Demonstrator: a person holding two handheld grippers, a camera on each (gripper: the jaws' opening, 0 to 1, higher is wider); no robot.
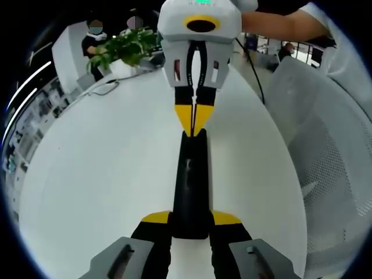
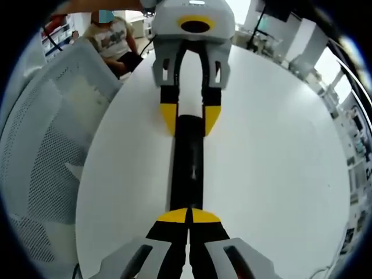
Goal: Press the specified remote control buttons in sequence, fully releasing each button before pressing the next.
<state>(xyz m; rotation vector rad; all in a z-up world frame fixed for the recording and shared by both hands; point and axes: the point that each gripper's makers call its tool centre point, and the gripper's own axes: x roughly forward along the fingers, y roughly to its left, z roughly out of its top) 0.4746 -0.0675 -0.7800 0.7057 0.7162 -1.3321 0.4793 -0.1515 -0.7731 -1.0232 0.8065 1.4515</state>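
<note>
A black remote (image 1: 190, 183) lies lengthwise on the white worktop (image 1: 99, 174), running up the middle of the left gripper view.

The left claw (image 1: 190, 224) rises from the bottom of that frame. Its yellow-tipped jaws stand apart on either side of the remote's near end, close against its sides; whether they squeeze it I cannot tell. At the remote's far end, in the upper middle of the frame, the right claw (image 1: 196, 119) points down with its yellow tips pressed together, touching the remote's end.

In the right gripper view the remote (image 2: 189, 165) again runs up the centre. The right claw (image 2: 189, 216) at the bottom has its tips closed together over the near end. The left claw (image 2: 189, 119), upper middle, straddles the far end with jaws apart.

A white mesh chair (image 1: 325, 163) fills the right side of the left gripper view, and a green plant (image 1: 125, 47) sits upper left.
</note>
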